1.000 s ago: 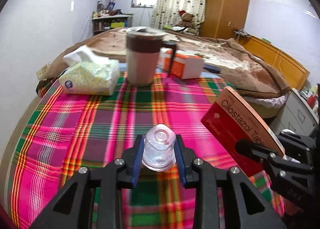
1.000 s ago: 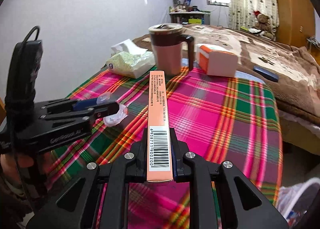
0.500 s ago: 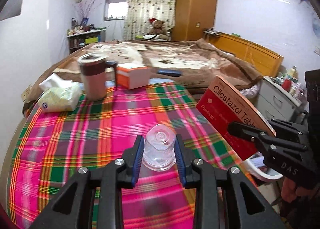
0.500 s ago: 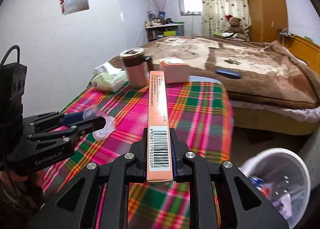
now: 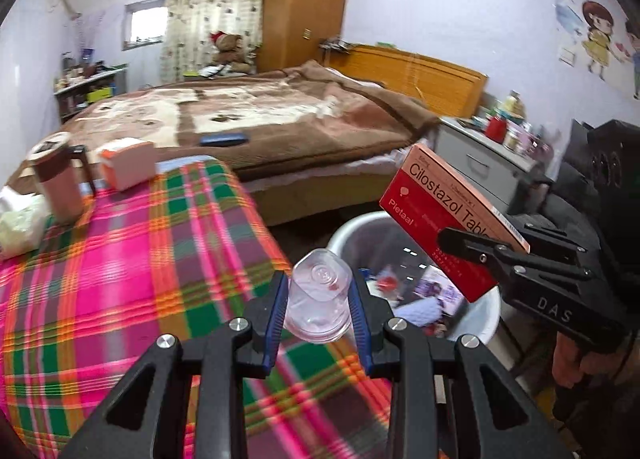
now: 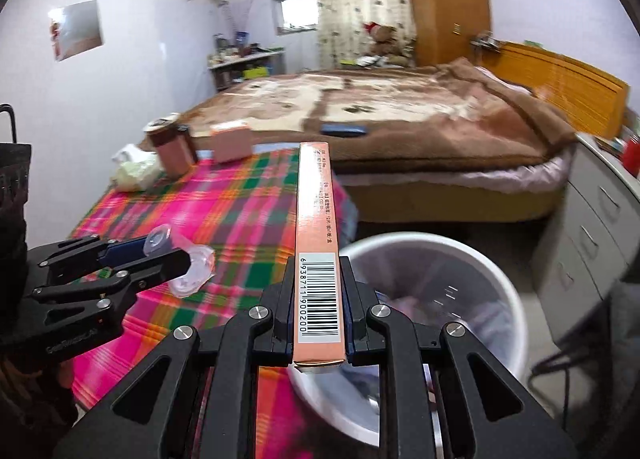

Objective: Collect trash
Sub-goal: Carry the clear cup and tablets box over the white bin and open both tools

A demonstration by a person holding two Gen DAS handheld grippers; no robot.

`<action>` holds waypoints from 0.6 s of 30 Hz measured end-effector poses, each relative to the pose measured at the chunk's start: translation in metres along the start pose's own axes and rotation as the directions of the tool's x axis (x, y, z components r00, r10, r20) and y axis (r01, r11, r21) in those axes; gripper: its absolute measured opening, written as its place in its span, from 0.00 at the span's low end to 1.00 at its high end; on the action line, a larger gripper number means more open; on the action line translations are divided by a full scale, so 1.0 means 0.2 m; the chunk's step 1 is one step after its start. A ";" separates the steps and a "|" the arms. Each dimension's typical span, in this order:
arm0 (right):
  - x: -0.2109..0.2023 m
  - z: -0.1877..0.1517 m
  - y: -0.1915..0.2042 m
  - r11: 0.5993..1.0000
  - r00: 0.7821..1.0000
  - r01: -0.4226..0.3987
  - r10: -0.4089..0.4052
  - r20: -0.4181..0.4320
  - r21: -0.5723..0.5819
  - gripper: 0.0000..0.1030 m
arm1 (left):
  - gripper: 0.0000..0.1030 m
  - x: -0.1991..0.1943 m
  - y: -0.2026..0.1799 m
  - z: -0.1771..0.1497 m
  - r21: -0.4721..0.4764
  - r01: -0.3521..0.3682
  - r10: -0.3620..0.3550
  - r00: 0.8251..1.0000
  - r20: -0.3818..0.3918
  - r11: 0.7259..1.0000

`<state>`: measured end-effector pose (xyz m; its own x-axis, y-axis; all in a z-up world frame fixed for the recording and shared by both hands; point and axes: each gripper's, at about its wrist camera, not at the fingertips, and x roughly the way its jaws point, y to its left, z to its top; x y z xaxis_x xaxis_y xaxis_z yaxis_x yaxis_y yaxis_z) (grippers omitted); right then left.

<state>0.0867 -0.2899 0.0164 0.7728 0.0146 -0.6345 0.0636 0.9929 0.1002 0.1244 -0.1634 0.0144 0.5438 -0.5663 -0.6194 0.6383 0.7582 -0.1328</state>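
My left gripper (image 5: pixel 319 301) is shut on a clear plastic cup (image 5: pixel 320 295), held over the right edge of the plaid table; it also shows in the right wrist view (image 6: pixel 176 259) with the cup (image 6: pixel 188 271). My right gripper (image 6: pixel 318 299) is shut on a red and orange medicine box (image 6: pixel 316 243), held edge-up above the rim of the white trash bin (image 6: pixel 496 283). In the left wrist view the box (image 5: pixel 444 219) hangs over the bin (image 5: pixel 348 227), which holds a liner and several pieces of rubbish.
On the plaid tablecloth (image 5: pixel 120 259) stand a brown mug (image 5: pixel 56 183), an orange-and-white box (image 5: pixel 128 167) and a tissue pack (image 5: pixel 20 223). A bed (image 5: pixel 248 115) lies behind; a grey drawer unit (image 6: pixel 592 227) stands right of the bin.
Both grippers have swung right, away from the table middle toward the trash bin. The bin now lies under the box and just beyond the cup. Both grips are unchanged.
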 end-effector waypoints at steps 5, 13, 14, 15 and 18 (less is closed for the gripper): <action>0.04 -0.05 -0.13 0.997 0.997 0.059 -0.057 -0.048 0.047 0.17 | 0.31 0.13 -0.16 0.01 0.038 0.052 -0.050 0.998 -0.040 0.998; 0.14 -0.15 -0.32 0.982 0.980 0.145 -0.126 -0.157 0.120 0.17 | 0.32 0.26 -0.34 -0.01 0.064 0.082 -0.077 0.994 -0.077 0.995; 0.16 -0.15 -0.35 0.979 0.977 0.150 -0.125 -0.170 0.140 0.17 | 0.32 0.27 -0.36 -0.01 0.070 0.085 -0.079 0.994 -0.078 0.994; 0.17 -0.16 -0.37 0.977 0.977 0.147 -0.119 -0.178 0.154 0.18 | 0.32 0.28 -0.37 -0.01 0.070 0.087 -0.082 0.993 -0.083 0.994; 0.16 -0.17 -0.40 0.975 0.979 0.140 -0.111 -0.169 0.171 0.18 | 0.33 0.30 -0.38 -0.02 0.071 0.079 -0.073 0.993 -0.092 0.994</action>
<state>0.0846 -0.3643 -0.0373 0.6433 -0.0763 -0.7618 0.2784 0.9502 0.1399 0.1059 -0.2535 -0.0151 0.4434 -0.5877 -0.6767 0.7164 0.6862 -0.1265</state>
